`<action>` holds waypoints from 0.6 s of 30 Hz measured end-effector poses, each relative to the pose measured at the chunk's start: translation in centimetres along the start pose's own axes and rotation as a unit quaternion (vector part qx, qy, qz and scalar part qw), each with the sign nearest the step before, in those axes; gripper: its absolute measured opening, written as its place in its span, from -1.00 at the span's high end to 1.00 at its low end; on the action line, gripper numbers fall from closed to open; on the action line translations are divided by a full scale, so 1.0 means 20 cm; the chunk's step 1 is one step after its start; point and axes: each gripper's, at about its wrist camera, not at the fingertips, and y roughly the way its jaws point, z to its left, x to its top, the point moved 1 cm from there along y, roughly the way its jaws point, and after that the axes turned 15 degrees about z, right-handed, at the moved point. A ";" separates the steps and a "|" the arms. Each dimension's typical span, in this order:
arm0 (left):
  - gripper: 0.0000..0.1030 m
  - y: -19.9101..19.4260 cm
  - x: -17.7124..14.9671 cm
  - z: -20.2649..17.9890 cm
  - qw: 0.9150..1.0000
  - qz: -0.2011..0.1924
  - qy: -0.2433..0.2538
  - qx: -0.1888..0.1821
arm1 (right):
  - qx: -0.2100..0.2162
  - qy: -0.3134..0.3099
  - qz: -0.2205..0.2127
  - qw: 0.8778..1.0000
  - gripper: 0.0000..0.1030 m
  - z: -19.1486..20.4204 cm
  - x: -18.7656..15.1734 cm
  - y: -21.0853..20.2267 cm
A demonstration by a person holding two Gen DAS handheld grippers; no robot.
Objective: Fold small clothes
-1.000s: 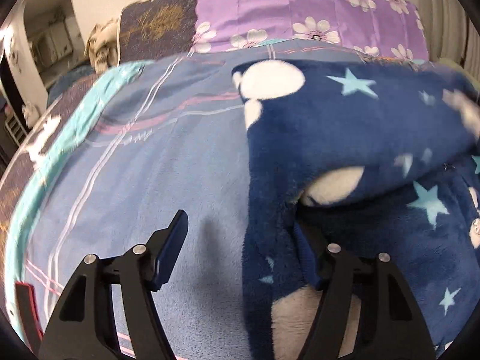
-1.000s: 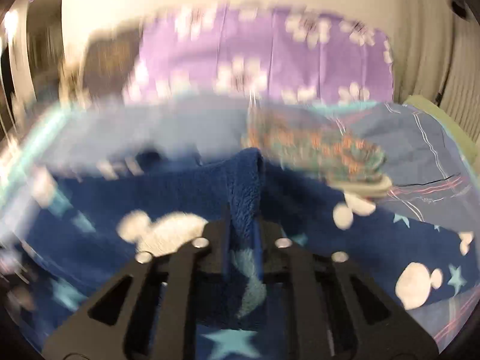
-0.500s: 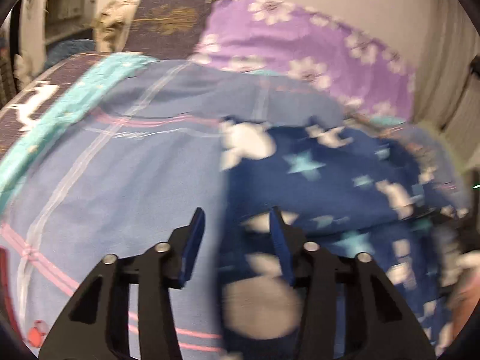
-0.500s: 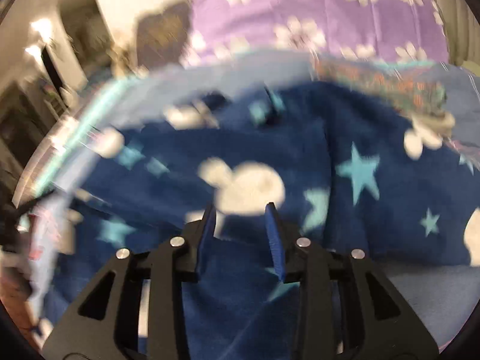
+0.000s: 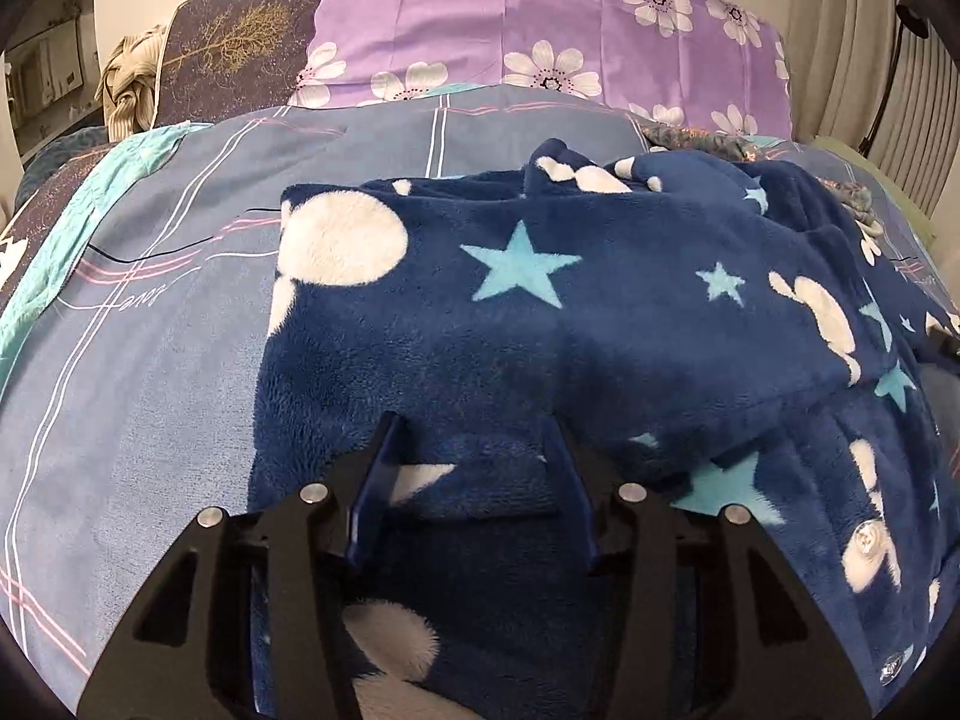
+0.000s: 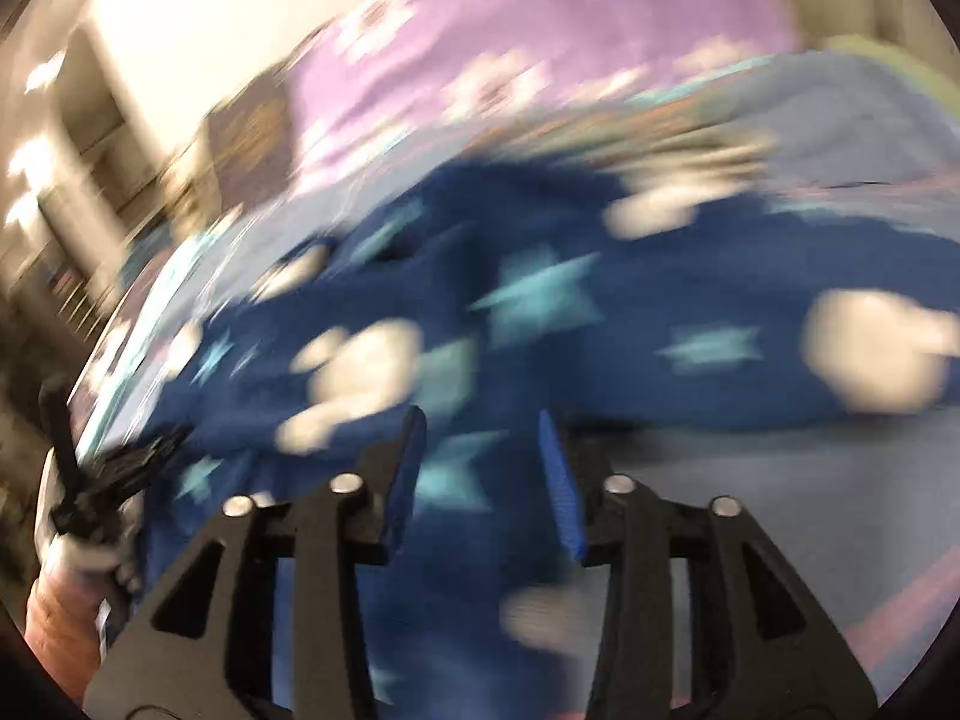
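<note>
Fleece, navy with stars and white blobs, lies on a blue plaid bedspread, one layer already turned over on itself so a thick flap crosses the near part of the cloth. By the look of it the fold is only partly made: the left edge is fairly straight, but the far right side is bunched and rumpled, so more folds and some squaring up seem left to do.

Left gripper hovers low over the near left part of the fleece, pointing toward the far pillows, its jaws spread apart with nothing pinched between them. Right gripper is over the near right edge, seen through heavy motion blur and tilted, its jaws likewise parted and empty as far as the blur allows. At the left of its view the other tool shows, held in a gloved hand.
</note>
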 end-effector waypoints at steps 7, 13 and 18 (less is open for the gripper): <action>-0.03 0.00 -0.01 0.01 1.000 -0.005 -0.001 -0.006 | -0.024 0.310 -0.086 0.946 0.12 -1.02 -0.12 -0.39; -0.04 0.00 -0.02 0.02 1.000 -0.008 -0.004 -0.013 | 0.010 0.389 -0.127 0.912 -0.01 -1.25 -0.08 -0.42; -0.08 0.00 -0.02 0.04 1.000 -0.009 -0.007 -0.027 | 0.033 0.378 -0.131 0.916 0.83 -1.10 0.03 -0.39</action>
